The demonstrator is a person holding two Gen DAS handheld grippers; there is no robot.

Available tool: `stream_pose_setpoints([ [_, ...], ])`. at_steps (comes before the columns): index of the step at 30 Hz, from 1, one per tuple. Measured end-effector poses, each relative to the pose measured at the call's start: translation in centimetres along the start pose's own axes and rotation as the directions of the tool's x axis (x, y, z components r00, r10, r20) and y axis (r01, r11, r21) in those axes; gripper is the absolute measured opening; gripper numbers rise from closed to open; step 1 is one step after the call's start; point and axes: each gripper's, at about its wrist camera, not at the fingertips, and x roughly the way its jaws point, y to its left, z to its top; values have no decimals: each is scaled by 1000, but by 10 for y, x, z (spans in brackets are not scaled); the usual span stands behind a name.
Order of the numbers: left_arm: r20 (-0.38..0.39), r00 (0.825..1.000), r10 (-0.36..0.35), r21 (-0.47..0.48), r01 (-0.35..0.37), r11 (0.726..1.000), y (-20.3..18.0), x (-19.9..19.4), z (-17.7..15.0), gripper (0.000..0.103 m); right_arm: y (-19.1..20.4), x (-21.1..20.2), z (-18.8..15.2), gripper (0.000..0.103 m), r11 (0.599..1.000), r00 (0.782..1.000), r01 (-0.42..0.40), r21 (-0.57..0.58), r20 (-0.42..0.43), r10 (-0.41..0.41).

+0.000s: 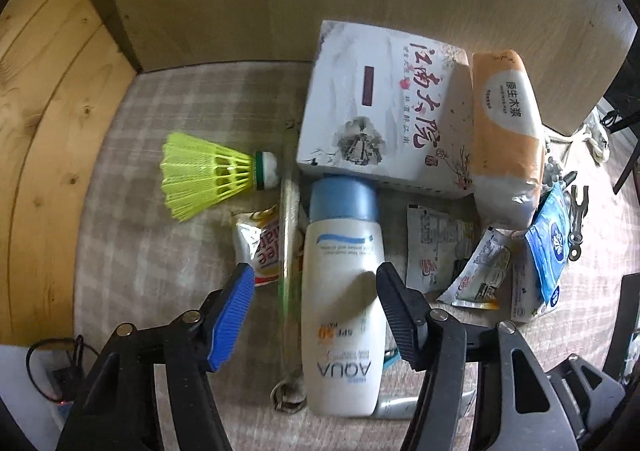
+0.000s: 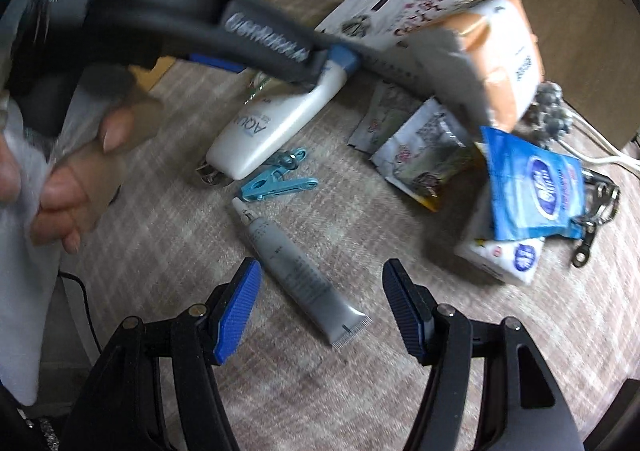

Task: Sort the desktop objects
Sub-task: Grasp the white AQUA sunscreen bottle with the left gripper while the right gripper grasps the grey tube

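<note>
Two grippers over a cluttered desk w/ checked cloth (image 1: pixel 132 251). Left gripper (image 1: pixel 316 287): jaws spread, white AQUA bottle (image 1: pixel 340 315) lying between them, pads not pressing it. Right gripper (image 2: pixel 322 283): jaws spread either side of a grey tube (image 2: pixel 296 275) lying flat, not touching. Blue clip (image 2: pixel 276 181) just beyond tube.

A lived-in room of a home, seen close over a small cluttered table. A woven, checked cloth (image 1: pixel 168 251) covers the tabletop, with wood-panelled walls (image 1: pixel 44 139) rising right behind it. Everyday household things lie scattered about: a white sunscreen bottle (image 1: pixel 344 291), a yellow shuttlecock (image 1: pixel 204 175), a printed paper box (image 1: pixel 380 107), an orange-and-white tissue pack (image 1: pixel 508 131), a blue wet-wipe packet (image 2: pixel 528 187), small sachets (image 2: pixel 424 159), a turquoise clothes peg (image 2: pixel 276 183), a grey tube (image 2: pixel 304 275) and keys (image 2: pixel 596 203).
</note>
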Motion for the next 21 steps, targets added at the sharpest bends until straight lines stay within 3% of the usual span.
stream_pose_setpoints([
  [6, -30, 999, -11, 33, 12, 999, -7, 14, 6, 59, 10, 11, 3, 63, 999, 1000, 15, -34, -15, -15],
  [13, -68, 997, -26, 38, 29, 999, -6, 30, 4, 42, 18, 20, 2, 59, 997, 999, 41, -65, -15, -42],
  [14, -67, 997, -30, 33, 32, 999, -4, 30, 4, 41, 20, 19, 2, 56, 997, 999, 42, -69, -15, -43],
  [18, -61, 997, -50, 16, 51, 999, 1, 27, 4, 41, 23, 14, -3, 29, 995, 998, 51, -86, -22, -53],
  [21, -55, 997, -61, 9, 62, 998, 4, 24, 1, 41, 19, 9, -10, 24, 996, 999, 38, -77, -31, -40],
])
